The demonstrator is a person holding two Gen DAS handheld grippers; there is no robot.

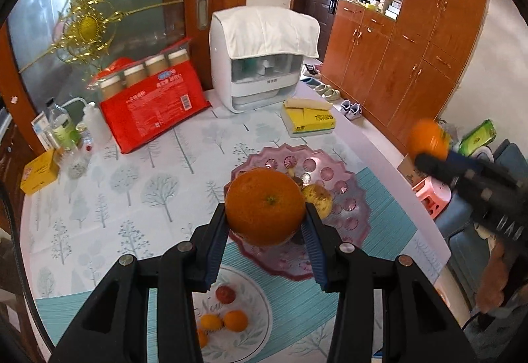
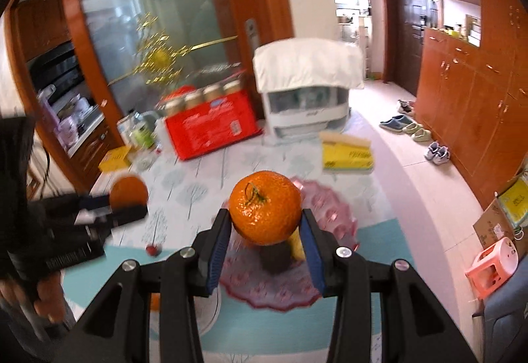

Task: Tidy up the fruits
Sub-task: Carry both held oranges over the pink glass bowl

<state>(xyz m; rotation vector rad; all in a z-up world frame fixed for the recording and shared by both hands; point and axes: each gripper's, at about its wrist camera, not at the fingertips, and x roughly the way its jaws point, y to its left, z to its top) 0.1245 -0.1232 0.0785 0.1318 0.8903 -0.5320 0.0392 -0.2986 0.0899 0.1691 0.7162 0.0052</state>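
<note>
The left gripper (image 1: 265,214) is clamped on a large round orange (image 1: 265,207), held above the near edge of a scalloped pink glass fruit dish (image 1: 349,224) on the tree-patterned tablecloth (image 1: 132,184). A yellow pear-like fruit (image 1: 319,199) lies in the dish. The right gripper (image 2: 265,226) is closed around a second round orange with a green stem (image 2: 265,207), raised over the same dish. Below the left gripper, a white floral plate (image 1: 257,326) carries small oranges (image 1: 235,320) and a small red fruit (image 1: 225,293). A red snack pack (image 1: 155,109) and a cloth-covered white appliance (image 1: 264,56) stand behind.
</note>
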